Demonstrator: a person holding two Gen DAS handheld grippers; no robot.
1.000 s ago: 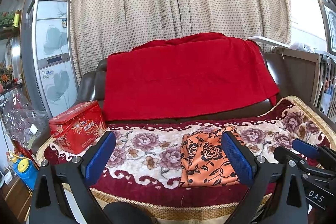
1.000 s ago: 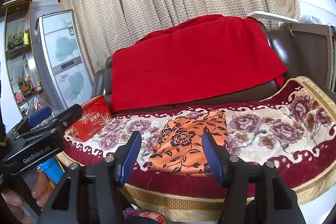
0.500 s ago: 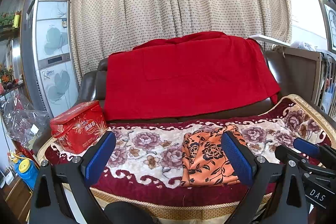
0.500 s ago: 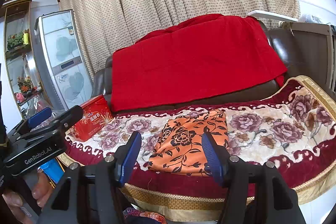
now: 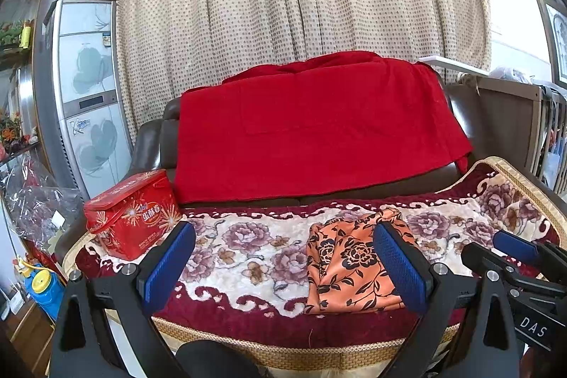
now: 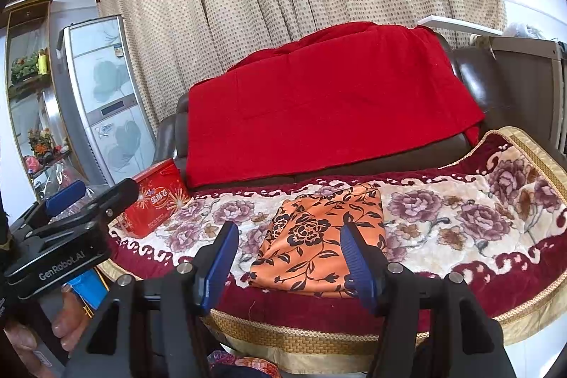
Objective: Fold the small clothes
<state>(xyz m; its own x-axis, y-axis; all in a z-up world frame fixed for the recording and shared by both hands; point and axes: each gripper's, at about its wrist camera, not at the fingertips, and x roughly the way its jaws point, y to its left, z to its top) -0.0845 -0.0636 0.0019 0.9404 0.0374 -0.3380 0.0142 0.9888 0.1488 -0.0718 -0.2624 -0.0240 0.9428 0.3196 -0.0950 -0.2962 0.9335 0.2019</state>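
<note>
An orange garment with a black flower print (image 5: 349, 266) (image 6: 319, 236) lies folded into a rough rectangle on the sofa's floral blanket (image 5: 248, 247) (image 6: 460, 229). My left gripper (image 5: 283, 261) hangs in front of the sofa's edge, open, with nothing between its blue pads; the garment sits behind its right finger. My right gripper (image 6: 288, 257) is open too, held short of the garment's near edge and framing it. Each gripper shows at the side of the other's view.
A red tin box (image 5: 133, 213) (image 6: 157, 197) stands at the blanket's left end. A red throw (image 5: 319, 126) drapes the sofa back. A tall floor unit (image 5: 85, 94) and a plastic bag (image 5: 32, 197) stand left, a wooden rail (image 5: 510, 126) right.
</note>
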